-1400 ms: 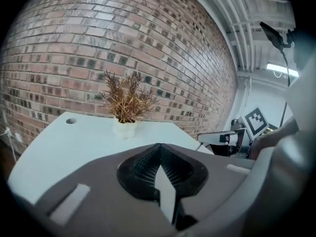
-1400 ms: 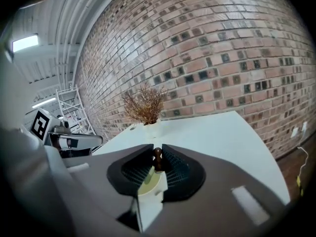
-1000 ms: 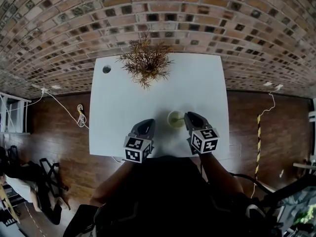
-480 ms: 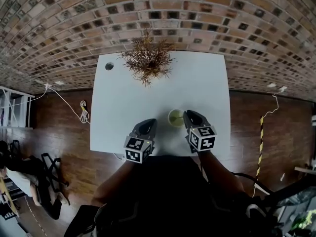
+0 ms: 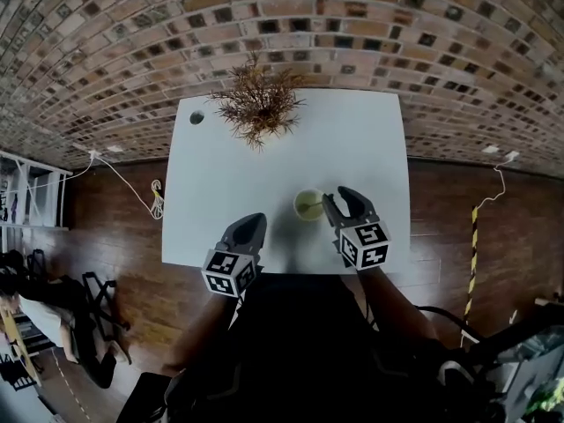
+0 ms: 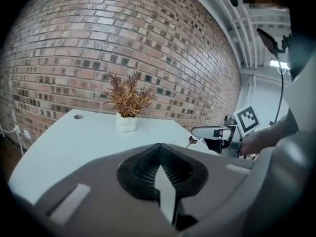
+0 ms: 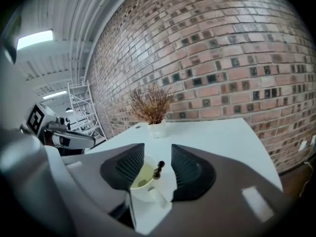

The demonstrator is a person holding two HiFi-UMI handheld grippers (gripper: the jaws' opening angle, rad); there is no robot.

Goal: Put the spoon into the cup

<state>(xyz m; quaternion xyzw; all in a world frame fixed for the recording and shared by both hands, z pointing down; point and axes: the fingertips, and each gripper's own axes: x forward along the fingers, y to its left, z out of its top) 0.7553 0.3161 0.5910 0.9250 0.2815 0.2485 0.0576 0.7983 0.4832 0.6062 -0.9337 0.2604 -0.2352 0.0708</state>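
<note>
A white cup (image 5: 308, 205) with yellowish liquid stands near the front edge of the white table (image 5: 370, 148). The spoon (image 7: 158, 169) leans inside the cup (image 7: 143, 181), its dark handle tip sticking up above the rim. My right gripper (image 5: 337, 199) is just right of the cup; its jaws are opening and its pads stand clear on either side of the spoon handle. My left gripper (image 5: 251, 229) hangs at the table's front edge, left of the cup, shut with nothing in it. In the left gripper view the spoon tip (image 6: 190, 141) shows beside the right gripper (image 6: 217, 132).
A dry brown plant in a white pot (image 5: 256, 104) stands at the table's far side. A round cable hole (image 5: 196, 117) is in the far left corner. A brick wall runs behind the table. Wooden floor with cables lies on both sides.
My right gripper's jaws have spread apart off the spoon handle, and the spoon stays in the cup. My left gripper has drawn back toward the near left edge.
</note>
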